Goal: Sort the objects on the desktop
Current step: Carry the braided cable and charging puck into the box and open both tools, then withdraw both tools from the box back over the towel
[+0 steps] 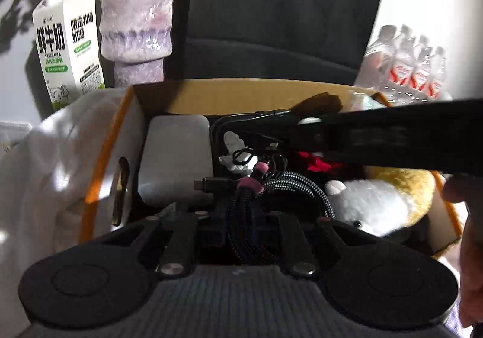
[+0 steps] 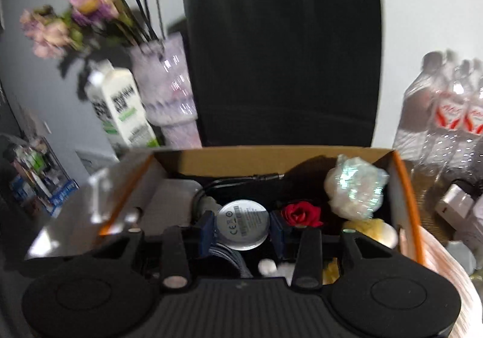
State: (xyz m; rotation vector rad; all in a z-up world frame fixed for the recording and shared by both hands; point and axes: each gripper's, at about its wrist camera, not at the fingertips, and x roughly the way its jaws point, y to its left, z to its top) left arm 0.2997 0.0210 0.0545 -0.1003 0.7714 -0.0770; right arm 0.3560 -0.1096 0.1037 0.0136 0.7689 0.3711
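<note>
The left tool (image 1: 241, 187) hung over the open cardboard box (image 1: 241, 93), its jaws drawn nearly together and pinching a coiled black braided cable (image 1: 289, 187), bound with a pink tie (image 1: 252, 184), the plug sticking out to the left. Below it in the box lay a white rectangular case (image 1: 178, 156) on the left, a white and yellow plush toy (image 1: 377, 199) on the right, and something red (image 1: 317, 162) behind. A long black bar (image 1: 392, 135), which looked like the other tool's finger, crossed the right side of the left wrist view, and a hand (image 1: 471, 247) showed at the right edge.

Over to the right tool (image 2: 243, 229): part open, its blue pads gripped a round white disc (image 2: 243, 226) by the rim, held above the same box. The disc's face carried a CE mark and small print too blurred to read. In the box beyond it, a red rose (image 2: 300, 214) just to the right, and a crinkly wrapped bundle (image 2: 356, 190) at the far right corner.

Behind the box, far left, stood a white milk carton (image 1: 68, 39) that read "鲜牛奶" and "FRESH MILK", with more Chinese lettering on its side panel. Beside it a lilac vase (image 1: 137, 17) with pink and purple flowers (image 2: 75, 11), then a black paper bag (image 2: 283, 51) at centre. Far right, a shrink-wrapped pack of water bottles (image 1: 413, 66) with red labels, the wording unreadable.
</note>
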